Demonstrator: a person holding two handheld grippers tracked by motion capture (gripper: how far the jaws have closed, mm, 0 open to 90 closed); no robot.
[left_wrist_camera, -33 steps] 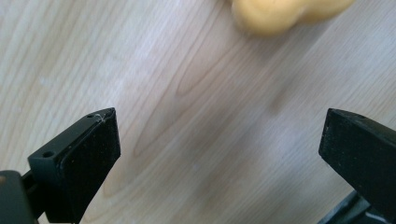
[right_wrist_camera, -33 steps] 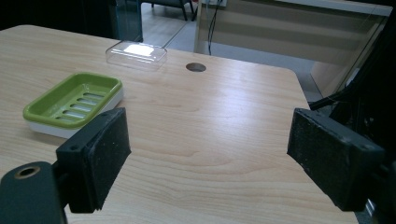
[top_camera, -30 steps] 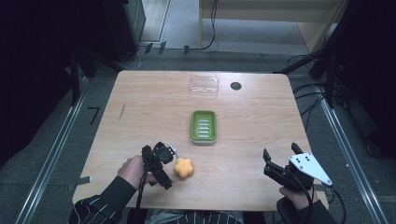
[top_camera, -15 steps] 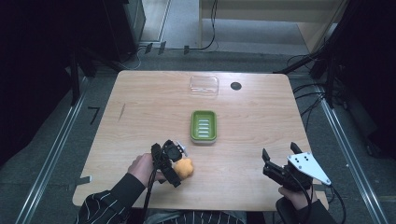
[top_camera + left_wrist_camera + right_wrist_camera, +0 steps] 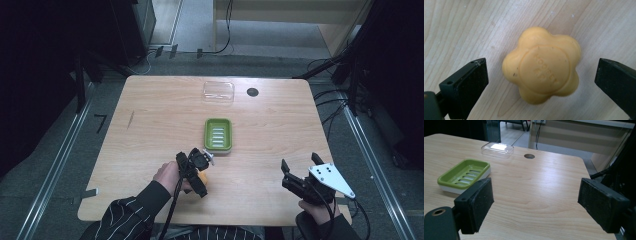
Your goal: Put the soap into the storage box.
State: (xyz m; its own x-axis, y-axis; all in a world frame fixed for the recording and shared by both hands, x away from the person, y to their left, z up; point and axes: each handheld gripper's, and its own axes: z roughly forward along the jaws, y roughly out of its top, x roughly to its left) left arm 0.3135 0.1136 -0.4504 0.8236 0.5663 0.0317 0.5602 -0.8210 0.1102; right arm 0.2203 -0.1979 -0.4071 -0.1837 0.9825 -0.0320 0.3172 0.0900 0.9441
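I'm seeing embossed lettering on the yellow soap (image 5: 541, 65) face, but I'm not managing to read it.

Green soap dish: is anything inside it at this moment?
Nothing lies in the green soap dish; its slotted floor is bare. The orange flower-shaped soap sits on the wooden table, between the open jaws of the left gripper. Under the dish is hidden.

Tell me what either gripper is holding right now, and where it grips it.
Nothing is held. The left gripper is open around the soap without touching it; the right gripper is open over bare table.
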